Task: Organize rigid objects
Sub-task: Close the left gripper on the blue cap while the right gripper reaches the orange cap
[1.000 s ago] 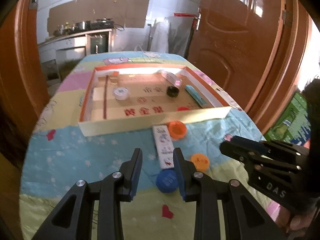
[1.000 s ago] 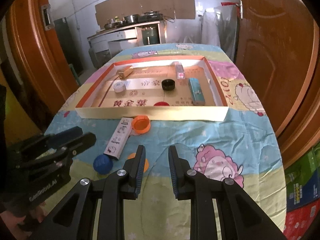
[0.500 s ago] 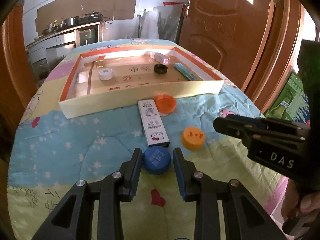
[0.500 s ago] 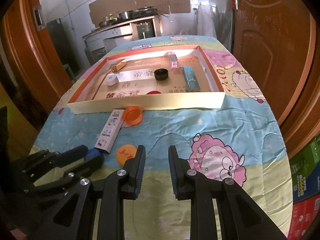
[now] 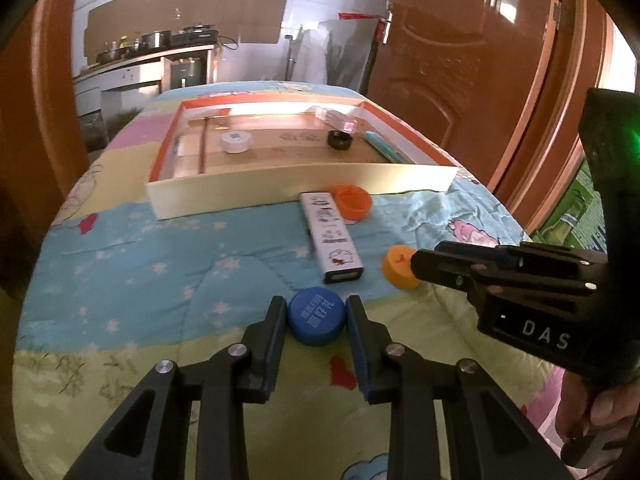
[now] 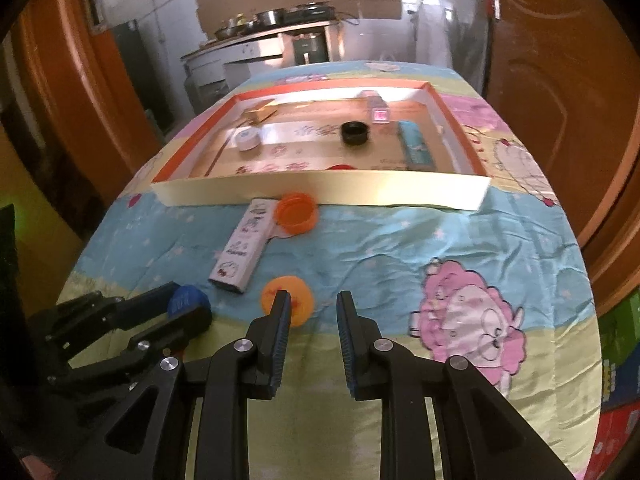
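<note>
Currently, in the left wrist view, the left gripper [image 5: 316, 312] is straddling the blue bottle cap [image 5: 316, 321] on the quilt [image 5: 160, 260]. Its jaws have just been closing, and the pads appear to be pinching the cap's sides. The white carton [image 5: 331, 238] is lying at the cap's 12 o'clock. An orange cap with a red mark [image 5: 398, 267] is sitting at its 2 o'clock. The right gripper [image 5: 417, 265] is reaching in from 3 o'clock, its tip just beside that orange cap. An upturned orange cap [image 5: 353, 200] is resting against the cardboard tray [image 5: 280, 188], where these things belong.

Meanwhile, in the right wrist view, the right gripper's jaws are sitting drawn close together and gripping nothing. The marked orange cap is peeking out at their 11 o'clock, under the left finger.

The shallow blue cap is likely to squirt out if the pads are only catching its rim. The right finger could also nudge the orange cap away by descending off-centre.

Counting outside the tray:
- one blue cap
- two orange caps
- one carton

Counting inside the tray:
- one white cap [image 6: 248, 138]
- one black cap [image 6: 354, 133]
- one teal box [image 6: 416, 148]
- one pink-ended box [image 6: 378, 110]
- one golden block [image 6: 262, 114]
- one red cap edge [image 6: 340, 167]
</note>
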{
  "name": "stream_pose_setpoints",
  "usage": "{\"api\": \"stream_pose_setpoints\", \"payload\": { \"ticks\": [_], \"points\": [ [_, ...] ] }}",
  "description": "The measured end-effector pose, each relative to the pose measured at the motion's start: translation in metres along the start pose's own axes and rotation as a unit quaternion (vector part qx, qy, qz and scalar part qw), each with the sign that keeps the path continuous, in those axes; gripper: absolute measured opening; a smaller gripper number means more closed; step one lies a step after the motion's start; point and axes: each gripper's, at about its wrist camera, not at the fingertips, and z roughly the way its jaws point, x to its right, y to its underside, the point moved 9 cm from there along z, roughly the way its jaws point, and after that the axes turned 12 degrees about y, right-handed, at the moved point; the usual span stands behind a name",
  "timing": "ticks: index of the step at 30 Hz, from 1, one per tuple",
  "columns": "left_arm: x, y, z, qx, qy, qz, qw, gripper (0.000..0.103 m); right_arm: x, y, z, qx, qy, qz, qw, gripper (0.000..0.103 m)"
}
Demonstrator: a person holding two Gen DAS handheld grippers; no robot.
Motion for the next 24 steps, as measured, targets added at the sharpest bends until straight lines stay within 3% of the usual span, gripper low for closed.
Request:
{"api": "stream_pose_setpoints", "payload": {
  "ticks": [8,24],
  "points": [
    [-0.011,-0.001,-0.014,0.013,-0.005,-0.015,0.9998,0.031,-0.019,0.001,0.009,-0.005,0.011,-0.035,0.999,0.031],
    [-0.012,0.000,-0.013,0.015,-0.005,-0.016,0.9997,0.031,-0.018,0.003,0.011,-0.003,0.011,-0.036,0.999,0.030]
  ]
}}
